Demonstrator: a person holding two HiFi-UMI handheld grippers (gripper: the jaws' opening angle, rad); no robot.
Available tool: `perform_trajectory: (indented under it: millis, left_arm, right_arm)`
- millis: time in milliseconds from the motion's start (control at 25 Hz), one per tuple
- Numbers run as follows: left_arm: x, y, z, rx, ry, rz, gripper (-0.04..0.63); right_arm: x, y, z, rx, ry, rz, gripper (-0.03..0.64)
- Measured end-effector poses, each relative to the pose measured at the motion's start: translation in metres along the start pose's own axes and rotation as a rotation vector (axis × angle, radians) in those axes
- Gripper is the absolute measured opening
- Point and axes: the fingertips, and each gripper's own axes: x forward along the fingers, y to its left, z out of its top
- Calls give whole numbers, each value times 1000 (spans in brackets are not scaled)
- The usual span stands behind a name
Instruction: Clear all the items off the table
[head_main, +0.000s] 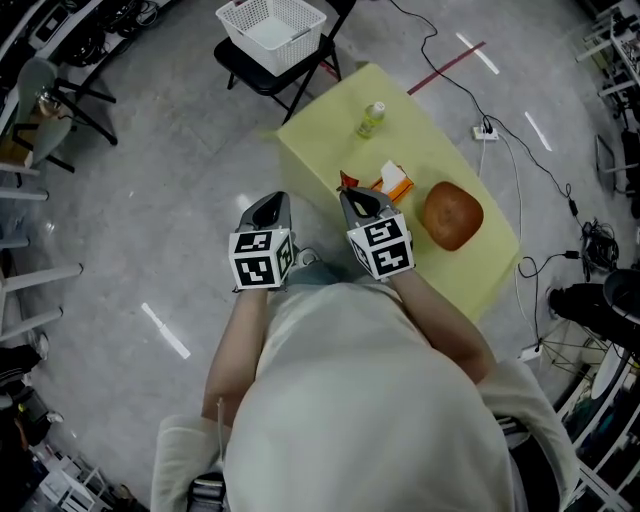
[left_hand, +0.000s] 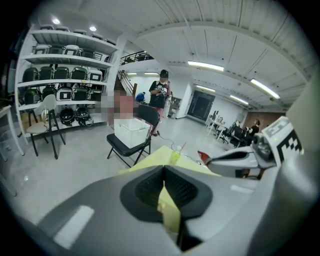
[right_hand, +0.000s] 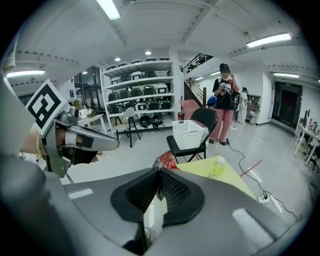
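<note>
A yellow table (head_main: 330, 120) holds a green-tinted bottle (head_main: 371, 120), an orange and white packet (head_main: 396, 183) and a brown round loaf-like thing (head_main: 452, 215). My right gripper (head_main: 352, 195) hangs over the table's near left edge. It is shut on a crinkly red packet (right_hand: 166, 160) that sticks out past its tips (head_main: 347, 181). My left gripper (head_main: 268, 200) is shut and empty, over the floor just left of the table. Beyond the table a white basket (head_main: 272, 25) sits on a black folding chair (head_main: 262, 70). The bottle (right_hand: 216, 166) and the basket (right_hand: 188, 134) lie ahead in the right gripper view.
Cables and a power strip (head_main: 485, 132) lie on the floor right of the table. Shelves of dark gear (left_hand: 65, 85) line the far wall, with a chair (left_hand: 42, 125) in front. A person (right_hand: 225, 100) stands behind the basket chair.
</note>
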Motion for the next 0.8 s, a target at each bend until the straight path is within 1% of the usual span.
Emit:
perform_trajectory:
  millis: [360, 600, 800]
  left_arm:
    - [-1, 33, 11, -27, 6, 5, 9]
    - [0, 51, 16, -65, -10, 35, 9]
    - [3, 67, 22, -77, -18, 52, 9]
  right_arm:
    - [30, 22, 29, -30, 2, 31, 15]
    - [42, 33, 48, -64, -5, 71, 15]
    - [61, 40, 59, -91, 0, 99, 15]
